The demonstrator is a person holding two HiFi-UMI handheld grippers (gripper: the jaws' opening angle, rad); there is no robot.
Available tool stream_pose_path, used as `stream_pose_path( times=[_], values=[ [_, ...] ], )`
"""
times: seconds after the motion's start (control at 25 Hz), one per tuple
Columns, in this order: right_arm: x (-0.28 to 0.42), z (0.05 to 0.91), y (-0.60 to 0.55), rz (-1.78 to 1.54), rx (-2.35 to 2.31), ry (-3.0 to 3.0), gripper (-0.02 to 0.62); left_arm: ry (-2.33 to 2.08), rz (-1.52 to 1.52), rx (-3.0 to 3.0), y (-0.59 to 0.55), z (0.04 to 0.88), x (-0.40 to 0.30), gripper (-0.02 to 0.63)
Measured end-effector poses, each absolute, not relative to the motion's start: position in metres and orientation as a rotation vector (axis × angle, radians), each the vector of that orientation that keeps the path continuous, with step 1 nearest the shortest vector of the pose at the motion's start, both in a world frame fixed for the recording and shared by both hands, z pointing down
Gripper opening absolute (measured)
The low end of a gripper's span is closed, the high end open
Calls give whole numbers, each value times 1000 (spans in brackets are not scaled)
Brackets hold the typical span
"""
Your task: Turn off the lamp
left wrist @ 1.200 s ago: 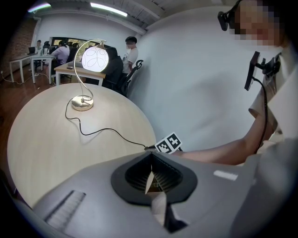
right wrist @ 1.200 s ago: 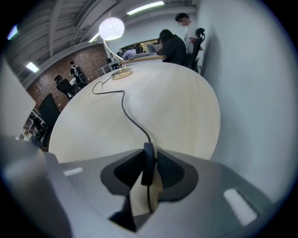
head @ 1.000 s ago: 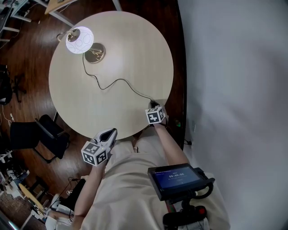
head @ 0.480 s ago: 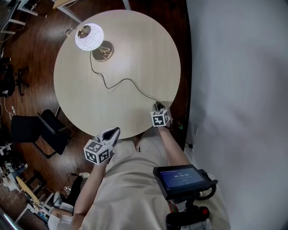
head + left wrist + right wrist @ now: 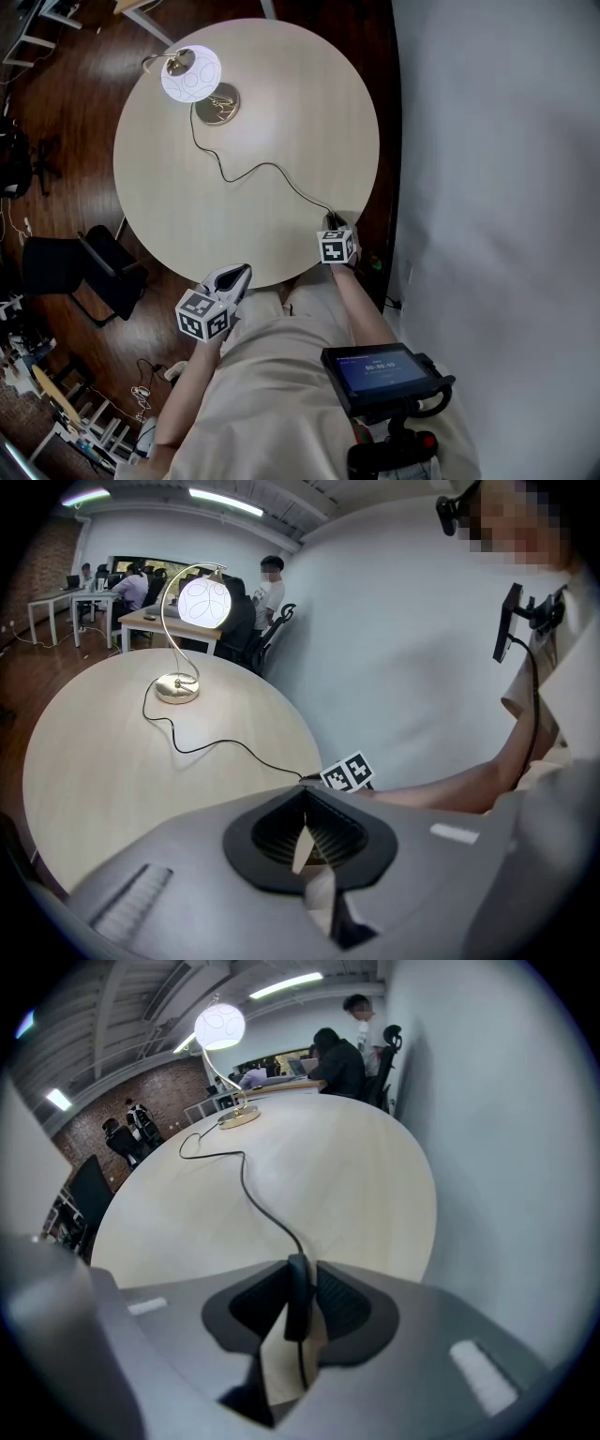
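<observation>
The lamp's round shade (image 5: 191,75) glows white above its brass base (image 5: 217,104) at the far left of the round table (image 5: 281,94). Its black cord (image 5: 253,169) snakes across to the near right edge. There my right gripper (image 5: 330,221) points down at the cord's black inline switch (image 5: 297,1297); its jaws have just been closing and both pads now press on the switch. My left gripper (image 5: 239,274) hangs shut and empty just off the table's near edge. In the left gripper view the lit lamp (image 5: 203,601) stands far across the table.
A black chair (image 5: 94,272) stands left of the table on the dark wood floor. A grey wall (image 5: 497,141) runs close along the table's right side. A small screen on a stand (image 5: 380,372) sits by my right hip. People sit at desks (image 5: 131,583) beyond the lamp.
The head view has shifted slightly, so the table sits a little further right. Both grippers keep their places, and the lamp glows as before.
</observation>
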State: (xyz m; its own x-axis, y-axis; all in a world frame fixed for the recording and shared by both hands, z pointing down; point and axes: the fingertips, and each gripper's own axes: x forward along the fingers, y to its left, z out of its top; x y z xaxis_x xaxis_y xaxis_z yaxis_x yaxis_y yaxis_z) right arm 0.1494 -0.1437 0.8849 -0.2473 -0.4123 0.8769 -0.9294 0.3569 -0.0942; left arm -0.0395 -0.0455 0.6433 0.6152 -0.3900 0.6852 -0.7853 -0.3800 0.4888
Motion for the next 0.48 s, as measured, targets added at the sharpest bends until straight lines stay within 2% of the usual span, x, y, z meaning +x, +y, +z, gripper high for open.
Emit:
stream_pose_path(
  times=[0.48],
  values=[
    [148,887,-143,812,1176,-1817,91,-932,592,2004,-39,643,-37,-15]
  ],
)
